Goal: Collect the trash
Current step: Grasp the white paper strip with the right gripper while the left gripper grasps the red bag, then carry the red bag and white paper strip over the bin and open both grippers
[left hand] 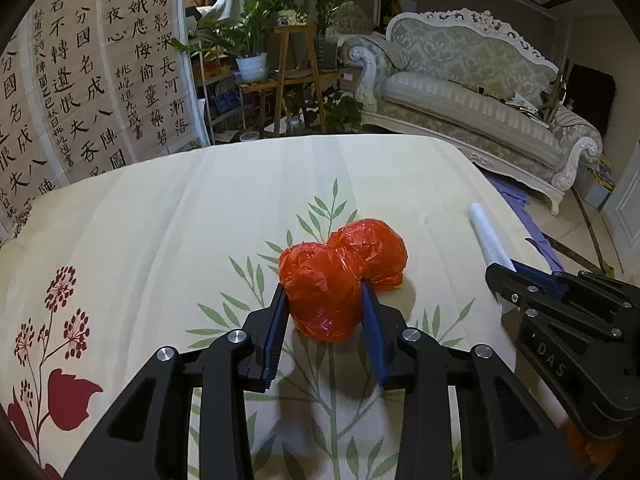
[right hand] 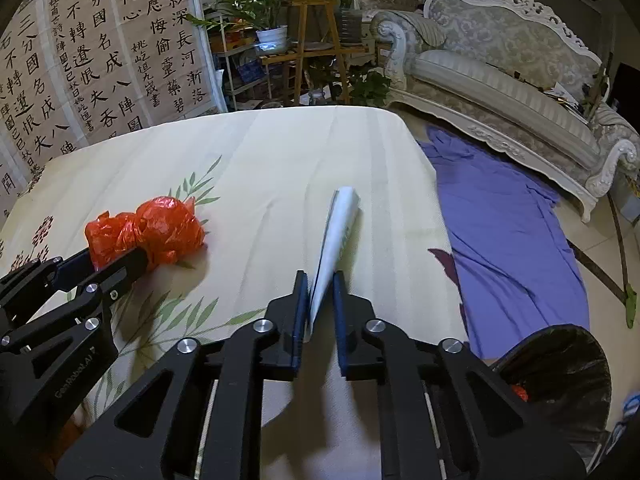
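Observation:
Two crumpled red plastic bags lie together on the flowered bed sheet (left hand: 160,220). My left gripper (left hand: 325,294) is shut on the nearer red bag (left hand: 320,292); the second red bag (left hand: 374,250) touches it behind. In the right wrist view the left gripper (right hand: 116,258) shows gripping the red bags (right hand: 148,230). My right gripper (right hand: 321,280) is shut on the near end of a rolled white paper (right hand: 338,226), which lies on the sheet and points away. The roll also shows in the left wrist view (left hand: 488,236), with the right gripper (left hand: 504,276) on its near end.
A black-lined trash bin (right hand: 560,376) stands on the floor at the bed's right, with something red inside. A purple cloth (right hand: 508,232) lies on the floor beside the bed. An ornate sofa (left hand: 480,92), plant stands (left hand: 296,68) and a calligraphy screen (left hand: 100,68) stand beyond.

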Available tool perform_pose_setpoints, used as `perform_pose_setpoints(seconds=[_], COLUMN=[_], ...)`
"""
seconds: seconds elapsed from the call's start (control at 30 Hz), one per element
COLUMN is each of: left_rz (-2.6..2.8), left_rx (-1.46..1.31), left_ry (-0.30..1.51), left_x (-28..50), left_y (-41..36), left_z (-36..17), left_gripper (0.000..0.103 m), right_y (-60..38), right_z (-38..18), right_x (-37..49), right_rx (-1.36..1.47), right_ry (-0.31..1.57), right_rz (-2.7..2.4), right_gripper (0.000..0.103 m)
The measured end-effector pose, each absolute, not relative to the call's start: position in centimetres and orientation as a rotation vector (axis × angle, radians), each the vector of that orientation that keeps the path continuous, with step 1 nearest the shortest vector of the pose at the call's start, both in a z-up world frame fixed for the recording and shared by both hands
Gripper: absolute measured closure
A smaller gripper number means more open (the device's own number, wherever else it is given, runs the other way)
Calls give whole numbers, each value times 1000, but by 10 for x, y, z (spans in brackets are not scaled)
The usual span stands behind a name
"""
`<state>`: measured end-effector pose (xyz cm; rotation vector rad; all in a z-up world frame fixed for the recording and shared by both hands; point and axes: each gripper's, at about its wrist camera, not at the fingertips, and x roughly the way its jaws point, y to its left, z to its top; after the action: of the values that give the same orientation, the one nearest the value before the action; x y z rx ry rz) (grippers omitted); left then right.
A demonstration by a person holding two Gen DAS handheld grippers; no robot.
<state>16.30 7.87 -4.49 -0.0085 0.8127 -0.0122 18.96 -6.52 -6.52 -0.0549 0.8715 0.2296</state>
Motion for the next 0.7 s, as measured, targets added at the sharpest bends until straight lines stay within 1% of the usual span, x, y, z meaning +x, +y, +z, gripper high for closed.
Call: perform_pose_setpoints(seconds=[0.13, 0.43, 0.7], left_rz=[-13, -4, -18], left_rx=[-18, -36, -43], left_ry=[812, 799, 779], left_x=[155, 128, 101], left_y=[80, 86, 81], left_z=[-43, -39, -32], left_gripper=[67, 67, 67], right_y=[-65, -74, -85], right_z=[-64, -62, -50], right_x=[183, 155, 116], right_rx=[-45, -18, -6], right_ry=[872, 870, 842], right_rz=[237, 236, 225], right_gripper=[95, 96, 96])
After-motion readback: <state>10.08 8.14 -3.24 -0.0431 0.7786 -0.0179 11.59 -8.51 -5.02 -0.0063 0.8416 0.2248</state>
